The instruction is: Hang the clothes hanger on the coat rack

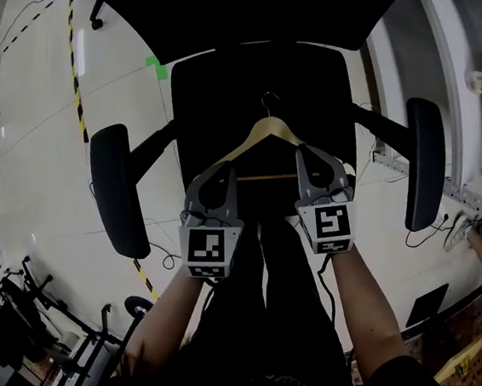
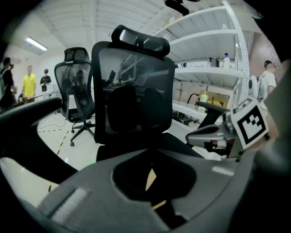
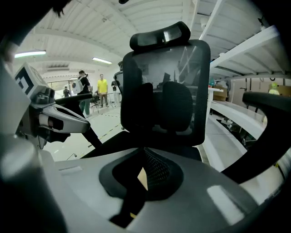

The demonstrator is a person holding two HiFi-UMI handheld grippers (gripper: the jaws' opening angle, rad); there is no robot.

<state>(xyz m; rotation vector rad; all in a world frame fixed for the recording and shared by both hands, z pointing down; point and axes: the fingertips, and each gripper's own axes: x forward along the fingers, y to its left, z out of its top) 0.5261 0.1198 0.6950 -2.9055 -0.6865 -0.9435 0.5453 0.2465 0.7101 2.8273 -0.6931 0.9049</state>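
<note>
I hold the clothes hanger (image 1: 269,133) in both tongs over the black office chair (image 1: 262,70). My left tongs (image 1: 219,177) are closed on its left arm. My right tongs (image 1: 317,166) are clamped narrow on its right shoulder. In the left gripper view the left tongs (image 2: 152,154) meet, with a sliver of pale wood (image 2: 151,178) showing in the gap behind them. The right gripper view shows the same: the right tongs (image 3: 143,152) are together and a wedge of the hanger (image 3: 142,178) sits just below where they join. The wire hook (image 1: 270,103) stands up from the middle of the hanger and points away from me, free of both grips. Dark cloth hangs below the bar between my forearms, though I cannot tell how much of it is a garment.

No view shows a coat rack, so I judge the step in hand to be carrying the hanger to it.

- **Keep it level:** I should hold both ends at the same height so the hook stays upright and the cloth does not slide to one side.
- **Keep both grips shut:** The wood is smooth and the tongs sit on sloping arms, so a slack hold could creep toward the ends.
- **Clear the chair:** The hanger should stay clear of the two armrests (image 1: 120,188) on the way out.
- **Find the rack first:** I should turn my head to find the rack before swinging the load.
- **Lead with the hook:** At the rack, I should bring the hook over the peg from above and let the weight settle before opening either side.
</note>
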